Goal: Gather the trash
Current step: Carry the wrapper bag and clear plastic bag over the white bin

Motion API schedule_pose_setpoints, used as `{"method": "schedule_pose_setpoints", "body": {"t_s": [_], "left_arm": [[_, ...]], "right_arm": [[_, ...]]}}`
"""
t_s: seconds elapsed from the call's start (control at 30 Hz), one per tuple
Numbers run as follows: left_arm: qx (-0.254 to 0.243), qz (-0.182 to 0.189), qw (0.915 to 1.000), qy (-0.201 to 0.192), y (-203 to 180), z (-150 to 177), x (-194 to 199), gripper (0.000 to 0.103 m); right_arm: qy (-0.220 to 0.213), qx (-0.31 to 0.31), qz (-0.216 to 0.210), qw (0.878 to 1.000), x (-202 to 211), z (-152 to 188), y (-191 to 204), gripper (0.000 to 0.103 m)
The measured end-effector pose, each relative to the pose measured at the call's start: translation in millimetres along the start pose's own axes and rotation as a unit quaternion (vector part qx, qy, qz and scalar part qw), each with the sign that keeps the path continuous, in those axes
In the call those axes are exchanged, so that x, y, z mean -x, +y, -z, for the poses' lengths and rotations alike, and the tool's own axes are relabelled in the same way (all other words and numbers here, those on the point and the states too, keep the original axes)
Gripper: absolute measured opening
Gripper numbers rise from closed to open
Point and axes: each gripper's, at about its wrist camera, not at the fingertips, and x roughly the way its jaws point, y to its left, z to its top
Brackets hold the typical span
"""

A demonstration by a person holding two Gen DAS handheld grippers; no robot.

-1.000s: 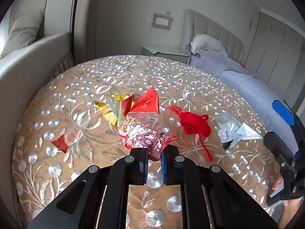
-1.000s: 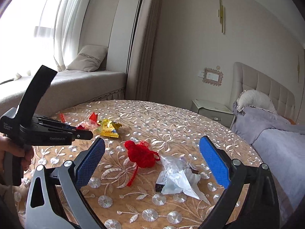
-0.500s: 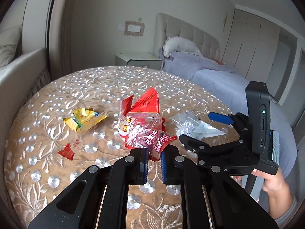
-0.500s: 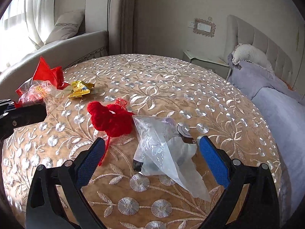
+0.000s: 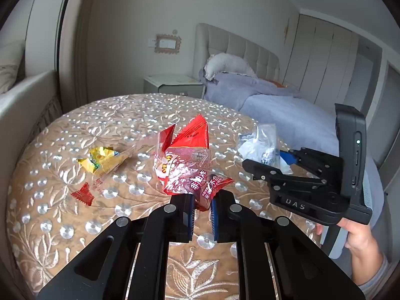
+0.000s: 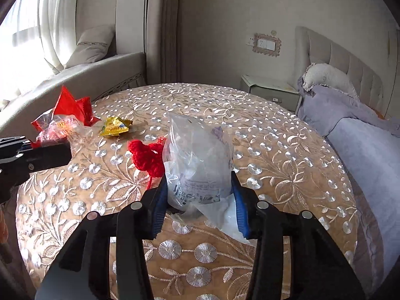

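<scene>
My left gripper (image 5: 201, 203) is shut on a red and clear snack wrapper (image 5: 186, 161) and holds it above the round table (image 5: 125, 115). The wrapper also shows at the left of the right wrist view (image 6: 62, 122). My right gripper (image 6: 198, 200) is closed around a clear plastic bag (image 6: 197, 160) with white paper in it, low over the table; the bag also shows in the left wrist view (image 5: 260, 145). A yellow wrapper (image 5: 100, 160), a small red wrapper piece (image 5: 83, 195) and a red yarn knot (image 6: 146, 156) lie on the table.
The table has a beige embroidered cloth (image 6: 275, 150). A grey window seat (image 6: 75, 80) runs behind it on the left. A bed with lilac bedding (image 6: 362, 137) and a nightstand (image 6: 270, 91) stand on the right.
My right gripper has moved in over the clear bag and closed from wide open onto it. My left gripper has lifted the red wrapper and swung right.
</scene>
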Motion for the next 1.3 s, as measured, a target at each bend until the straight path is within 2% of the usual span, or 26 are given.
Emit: {"method": "schedule_pose_setpoints", "body": {"t_s": [0.17,0.3,0.47,0.67,0.97,1.3], "left_arm": [[-0.014,0.023,0.9996,-0.01,-34,4,12,0.01],[-0.035,0.051,0.9979,-0.017,-71,10,19,0.01],[-0.061,0.097,0.9933,-0.013,-118,25,22,0.01],[-0.094,0.144,0.985,-0.003,-176,45,21,0.01],[-0.142,0.184,0.9726,-0.01,-257,66,20,0.01],[-0.192,0.249,0.9492,-0.004,-342,81,1,0.01]], "right_arm": [[-0.075,0.02,0.021,0.997,85,1,-1,0.047],[-0.108,0.025,0.043,0.993,139,15,-2,0.047],[-0.112,0.019,0.089,0.99,181,46,-7,0.047],[-0.108,-0.022,0.134,0.985,220,92,-35,0.047],[-0.109,-0.073,0.193,0.972,268,153,-68,0.047],[-0.113,-0.111,0.249,0.955,299,195,-109,0.047]]}}
